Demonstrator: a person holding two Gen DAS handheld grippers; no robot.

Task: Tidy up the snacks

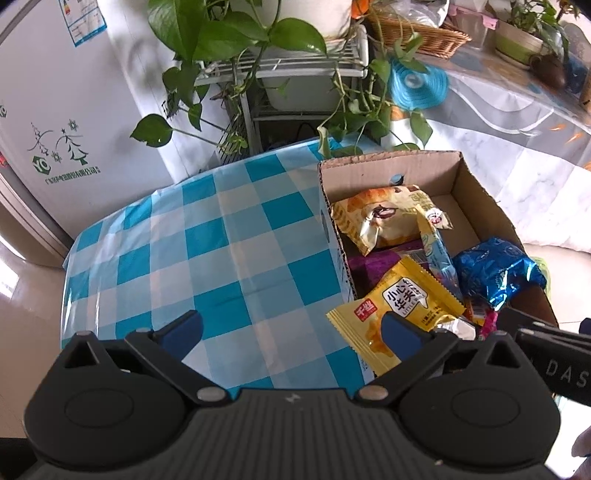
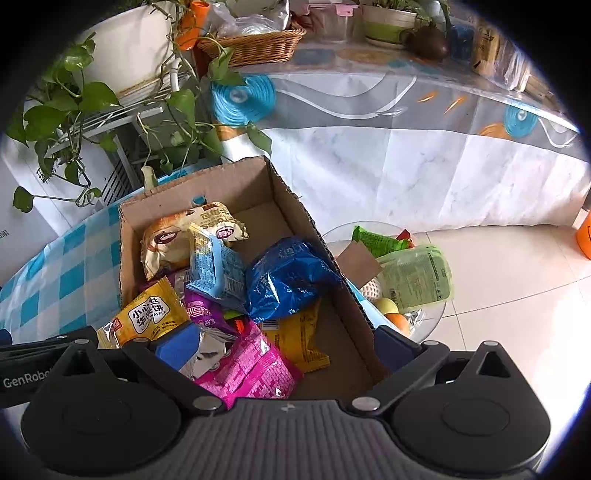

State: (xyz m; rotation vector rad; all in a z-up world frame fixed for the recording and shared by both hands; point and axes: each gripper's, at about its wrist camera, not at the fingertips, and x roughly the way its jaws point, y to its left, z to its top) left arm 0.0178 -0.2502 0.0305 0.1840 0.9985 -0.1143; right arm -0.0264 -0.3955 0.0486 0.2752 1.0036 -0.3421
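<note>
Sitting heaped in the cardboard box (image 2: 288, 192) on the blue checked tablecloth (image 1: 207, 236): bread packet (image 2: 173, 240), blue foil bag (image 2: 288, 277), yellow waffle packet (image 1: 402, 306) hanging over the near rim. Probably choosing the next snack; needing a closing grip or a nudge inward. Left gripper (image 1: 291, 328) and right gripper (image 2: 282, 345) both gaping wide, holding nothing. Beyond, trailing potted plant (image 1: 236, 33), long covered table (image 2: 406, 155), tiled floor (image 2: 517, 288).

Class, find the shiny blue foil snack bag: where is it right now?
The blue foil bag lies inside the cardboard box, against its right wall, beside the light-blue packet.
</note>
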